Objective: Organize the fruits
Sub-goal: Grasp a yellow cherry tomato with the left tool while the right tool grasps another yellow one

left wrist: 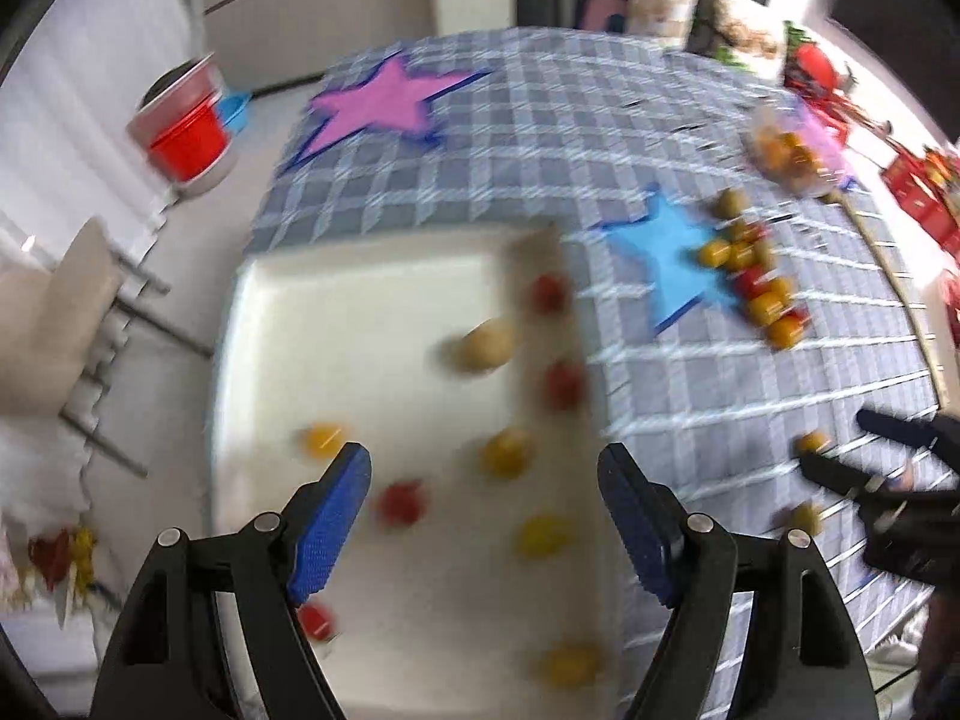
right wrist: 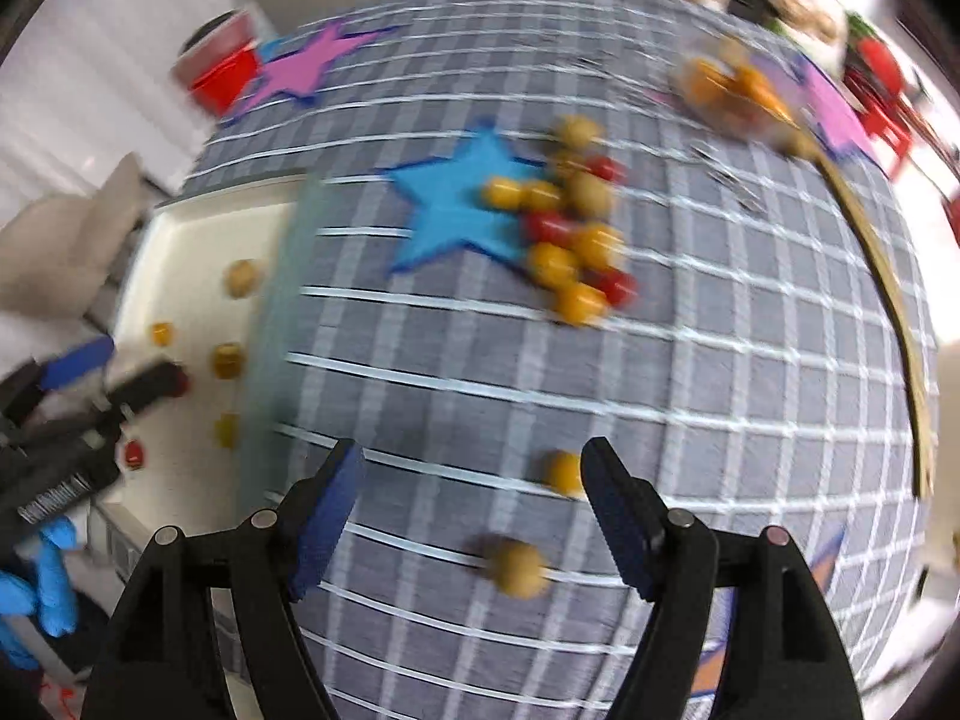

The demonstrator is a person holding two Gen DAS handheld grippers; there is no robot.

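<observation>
A white square tray sits on the checked tablecloth and holds several small red, yellow and tan fruits. My left gripper is open and empty above the tray's near half. A pile of red and yellow fruits lies by a blue star mat; the pile also shows in the left wrist view. My right gripper is open and empty over the cloth. A yellow fruit lies beside its right finger and a tan fruit lies between the fingers, nearer the camera. The tray is at the left of this view.
A pink star mat lies at the table's far side. A clear container with orange fruits stands far right. A red bucket and a chair stand on the floor left. The table's wooden edge curves on the right.
</observation>
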